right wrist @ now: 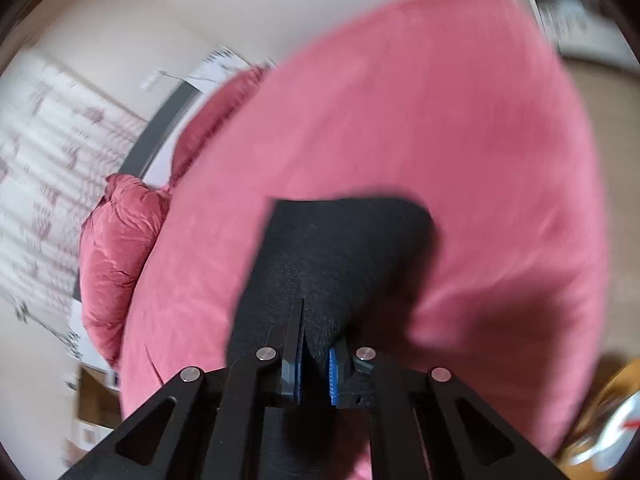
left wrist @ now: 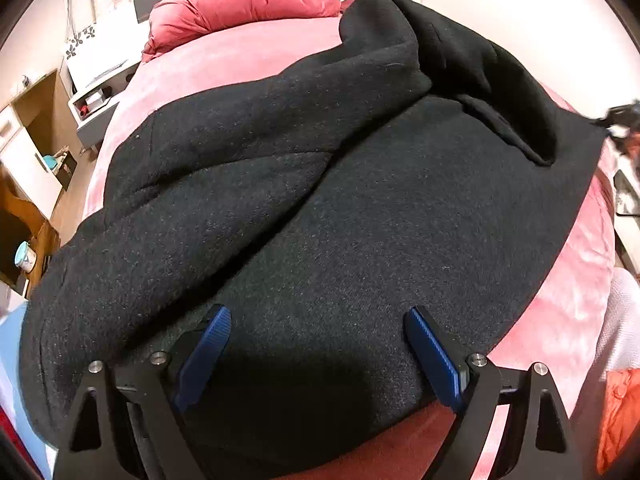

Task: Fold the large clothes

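Observation:
A large black wool coat (left wrist: pixel 328 200) lies spread on the pink bed (left wrist: pixel 240 56), one side folded over its middle, collar at the far right. My left gripper (left wrist: pixel 320 320) is open and empty, its blue pads just above the coat's near hem. My right gripper (right wrist: pixel 316 344) is shut on a flap of the black coat (right wrist: pixel 344 252) and holds it lifted above the pink bedspread (right wrist: pixel 460 160). The right gripper shows blurred at the right edge of the left wrist view (left wrist: pixel 620 120).
A red pillow (left wrist: pixel 240 4) lies at the head of the bed, also in the right wrist view (right wrist: pixel 116 248). A white nightstand (left wrist: pixel 96 92) and wooden cabinets (left wrist: pixel 28 152) stand left of the bed. An orange garment (left wrist: pixel 620 420) lies at the right.

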`<action>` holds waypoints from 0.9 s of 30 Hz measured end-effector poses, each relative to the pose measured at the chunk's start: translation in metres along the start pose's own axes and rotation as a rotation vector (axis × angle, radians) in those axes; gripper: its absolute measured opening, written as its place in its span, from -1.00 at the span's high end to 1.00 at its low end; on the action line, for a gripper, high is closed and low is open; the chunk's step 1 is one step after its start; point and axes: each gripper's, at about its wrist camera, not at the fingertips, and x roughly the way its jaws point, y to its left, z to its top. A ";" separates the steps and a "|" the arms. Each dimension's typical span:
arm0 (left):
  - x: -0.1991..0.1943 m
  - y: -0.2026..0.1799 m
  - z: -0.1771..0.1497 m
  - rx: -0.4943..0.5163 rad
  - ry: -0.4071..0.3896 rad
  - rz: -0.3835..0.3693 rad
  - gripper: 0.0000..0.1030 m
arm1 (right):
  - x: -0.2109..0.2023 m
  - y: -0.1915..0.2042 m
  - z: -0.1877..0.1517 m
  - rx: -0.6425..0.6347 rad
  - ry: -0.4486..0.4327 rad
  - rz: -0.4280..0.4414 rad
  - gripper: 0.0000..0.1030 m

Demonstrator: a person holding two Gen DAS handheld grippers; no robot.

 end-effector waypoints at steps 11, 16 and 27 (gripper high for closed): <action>-0.029 -0.006 -0.021 0.026 0.006 -0.049 -0.74 | 0.001 -0.061 -0.038 -0.076 0.149 -0.301 0.33; -0.070 0.019 -0.035 -0.069 -0.107 0.007 -0.73 | -0.039 -0.020 -0.060 -0.269 0.023 -0.534 0.26; -0.124 0.128 -0.046 -0.323 -0.316 0.251 -0.89 | -0.047 0.137 -0.227 -0.654 0.294 -0.057 0.25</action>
